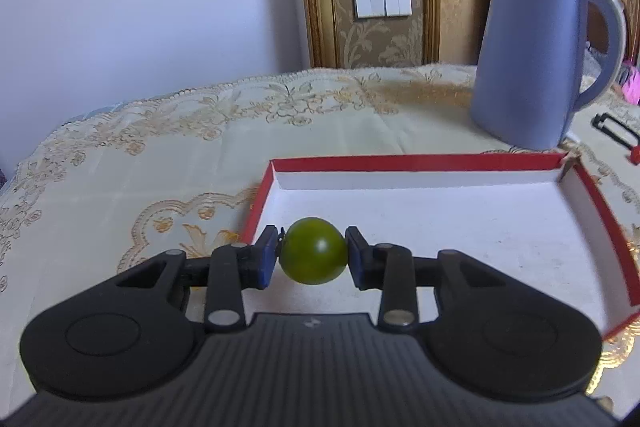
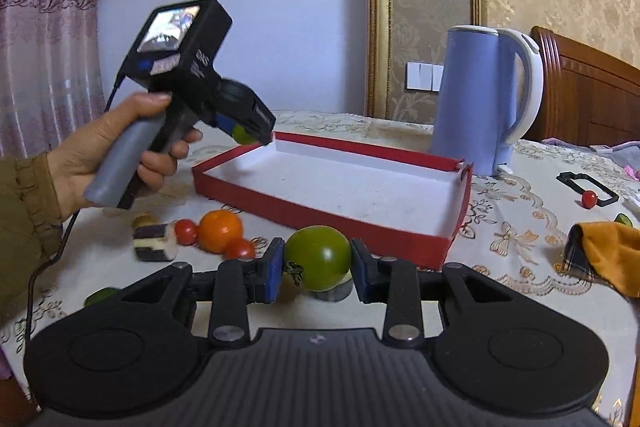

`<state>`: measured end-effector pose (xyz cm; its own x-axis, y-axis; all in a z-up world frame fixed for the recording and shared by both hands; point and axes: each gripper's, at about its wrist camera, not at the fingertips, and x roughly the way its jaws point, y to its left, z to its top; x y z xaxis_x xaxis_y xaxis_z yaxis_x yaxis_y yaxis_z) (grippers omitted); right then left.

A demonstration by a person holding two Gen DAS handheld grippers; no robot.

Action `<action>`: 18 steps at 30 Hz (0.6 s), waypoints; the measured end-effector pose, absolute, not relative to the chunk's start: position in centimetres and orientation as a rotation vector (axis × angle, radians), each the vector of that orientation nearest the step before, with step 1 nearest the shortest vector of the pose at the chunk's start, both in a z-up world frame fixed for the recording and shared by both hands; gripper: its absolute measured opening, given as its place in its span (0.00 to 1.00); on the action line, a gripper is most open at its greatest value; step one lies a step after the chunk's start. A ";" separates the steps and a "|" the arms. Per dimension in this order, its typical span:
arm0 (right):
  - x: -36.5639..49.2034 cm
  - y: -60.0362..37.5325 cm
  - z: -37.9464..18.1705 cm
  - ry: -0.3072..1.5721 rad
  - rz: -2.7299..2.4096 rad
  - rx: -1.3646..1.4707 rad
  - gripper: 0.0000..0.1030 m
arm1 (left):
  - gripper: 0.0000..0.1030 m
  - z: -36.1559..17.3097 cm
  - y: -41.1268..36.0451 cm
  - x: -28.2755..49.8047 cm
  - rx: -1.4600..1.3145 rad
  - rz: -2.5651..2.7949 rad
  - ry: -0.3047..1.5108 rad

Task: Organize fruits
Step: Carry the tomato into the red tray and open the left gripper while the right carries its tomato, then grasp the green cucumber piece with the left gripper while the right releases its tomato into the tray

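My left gripper (image 1: 313,254) is shut on a small round green fruit (image 1: 313,251), held above the near left corner of the red-walled, white-floored box (image 1: 416,163). In the right wrist view the same left gripper (image 2: 246,134) hangs over the box's far left corner (image 2: 276,139) with that green fruit (image 2: 242,135) in its tips, carried by a hand (image 2: 116,147). My right gripper (image 2: 317,265) is shut on a larger green tomato (image 2: 318,257), in front of the box's near wall (image 2: 320,219). An orange (image 2: 220,230) and two red cherry tomatoes (image 2: 185,231) lie on the cloth to the left.
A blue kettle (image 2: 476,99) stands behind the box. A striped block (image 2: 155,242) lies by the orange, a green fruit (image 2: 100,295) at the lower left. At right are a black frame with a red cherry tomato (image 2: 589,199) and an orange cloth (image 2: 612,247). An embroidered tablecloth (image 1: 160,155) covers the table.
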<state>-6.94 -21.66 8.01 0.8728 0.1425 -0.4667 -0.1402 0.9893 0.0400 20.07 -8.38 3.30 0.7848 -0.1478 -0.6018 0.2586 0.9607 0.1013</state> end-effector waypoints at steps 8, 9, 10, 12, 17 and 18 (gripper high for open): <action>-3.7 -23.1 8.2 0.492 0.130 0.018 0.33 | 0.73 2.5 -8.5 21.2 0.179 -0.189 0.618; -3.4 -23.2 8.3 0.490 0.127 0.013 0.33 | 0.77 2.5 -8.5 21.0 0.192 -0.177 0.597; -2.9 -23.3 8.3 0.490 0.126 0.010 0.33 | 0.82 2.5 -8.6 20.8 0.213 -0.162 0.569; -1.8 -23.5 8.4 0.495 0.133 0.016 0.33 | 0.91 2.5 -8.8 20.7 0.265 -0.116 0.529; 1.8 -24.7 8.4 0.510 0.124 0.054 0.33 | 0.97 1.8 -8.8 22.0 0.333 -0.038 0.494; 2.7 -25.0 8.4 0.521 0.117 0.063 0.33 | 0.97 1.5 -8.6 22.5 0.336 -0.041 0.513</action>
